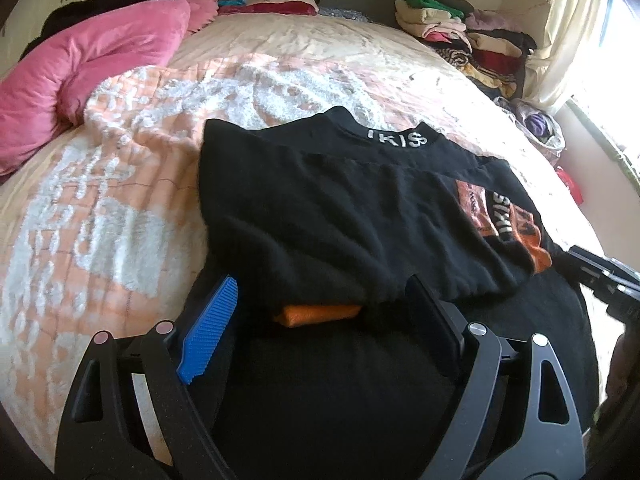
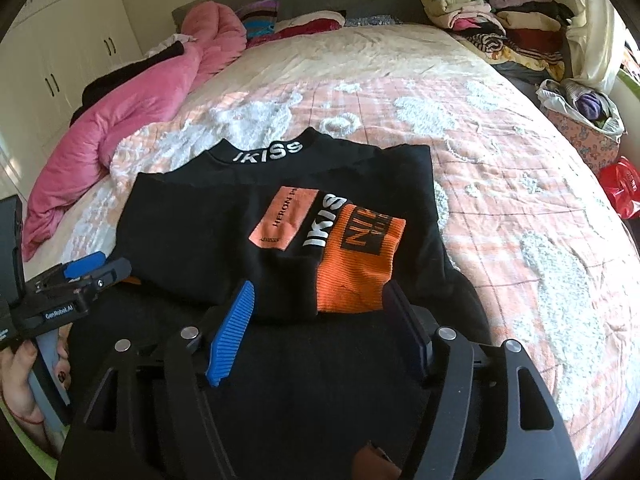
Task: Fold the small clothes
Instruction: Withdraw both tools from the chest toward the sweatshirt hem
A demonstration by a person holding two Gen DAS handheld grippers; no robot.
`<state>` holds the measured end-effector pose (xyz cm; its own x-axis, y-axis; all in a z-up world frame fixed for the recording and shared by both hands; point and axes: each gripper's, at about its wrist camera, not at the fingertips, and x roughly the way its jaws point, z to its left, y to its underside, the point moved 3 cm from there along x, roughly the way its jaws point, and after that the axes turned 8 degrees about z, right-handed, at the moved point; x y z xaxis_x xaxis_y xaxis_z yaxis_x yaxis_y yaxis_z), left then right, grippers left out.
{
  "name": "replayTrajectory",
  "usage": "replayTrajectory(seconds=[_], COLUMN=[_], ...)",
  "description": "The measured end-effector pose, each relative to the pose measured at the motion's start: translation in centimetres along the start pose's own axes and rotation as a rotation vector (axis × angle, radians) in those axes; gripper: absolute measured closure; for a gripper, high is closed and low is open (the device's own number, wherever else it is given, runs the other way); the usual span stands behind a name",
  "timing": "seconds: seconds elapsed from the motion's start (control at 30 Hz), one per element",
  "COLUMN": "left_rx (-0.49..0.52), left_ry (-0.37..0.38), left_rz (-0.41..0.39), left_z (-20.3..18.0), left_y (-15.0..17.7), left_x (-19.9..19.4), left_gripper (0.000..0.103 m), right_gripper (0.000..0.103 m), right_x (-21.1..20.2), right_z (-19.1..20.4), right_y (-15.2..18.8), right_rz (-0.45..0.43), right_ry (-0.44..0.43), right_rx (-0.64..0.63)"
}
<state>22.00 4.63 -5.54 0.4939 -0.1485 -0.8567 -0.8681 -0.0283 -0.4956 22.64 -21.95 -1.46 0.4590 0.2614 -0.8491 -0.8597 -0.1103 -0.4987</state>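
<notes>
A black sweater (image 1: pixel 320 208) lies folded on the bed, collar lettering "IKISS" at the far side, orange patches on its right half (image 2: pixel 352 256). More black cloth (image 2: pixel 320 380) spreads under both grippers on the near side. My left gripper (image 1: pixel 322 284) hovers at the fold's near left edge, jaws wide apart, nothing pressed between them. My right gripper (image 2: pixel 320 286) is open over the near right edge, by the orange ribbed patch. A hand holds the left gripper (image 2: pixel 86 270) at the left of the right wrist view. The right gripper's body (image 1: pixel 604 276) shows at the right of the left wrist view.
A pink duvet (image 2: pixel 132 120) is bunched along the bed's left side. Stacks of folded clothes (image 2: pixel 512 24) sit at the far right corner, with a flowered basket (image 2: pixel 584 128) and a red bag (image 2: pixel 624 188) beside the bed. White wardrobes (image 2: pixel 68 48) stand at the left.
</notes>
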Motion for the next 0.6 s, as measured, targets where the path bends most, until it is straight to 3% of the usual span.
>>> replayTrajectory(seconds=[0.1, 0.2, 0.3, 0.6], left_rx=[-0.019, -0.042, -0.065, -0.078], left_ry=[0.016, 0.020, -0.002, -0.033], left_rz=[0.006, 0.008, -0.010, -0.055], left_z=[0.7, 1.4, 2.1, 2.8], left_y=[0.4, 0.8, 1.2, 2.0], left_x=[-0.9, -2.0, -3.4, -6.7], left_gripper=[0.024, 0.014, 0.009, 0.009], right_gripper=[0.027, 0.025, 0.013, 0.010], right_x=[-0.8, -1.7, -2.9, -5.6], right_z=[0.1, 0.5, 1.0, 1.8], right_y=[0.2, 0.4, 0.7, 1.6], right_rz=[-0.018, -0.048, -0.075, -0.119], right_ry=[-0.012, -0.017, -0.040, -0.058], right_rx=[0.002, -0.006, -0.011, -0.032])
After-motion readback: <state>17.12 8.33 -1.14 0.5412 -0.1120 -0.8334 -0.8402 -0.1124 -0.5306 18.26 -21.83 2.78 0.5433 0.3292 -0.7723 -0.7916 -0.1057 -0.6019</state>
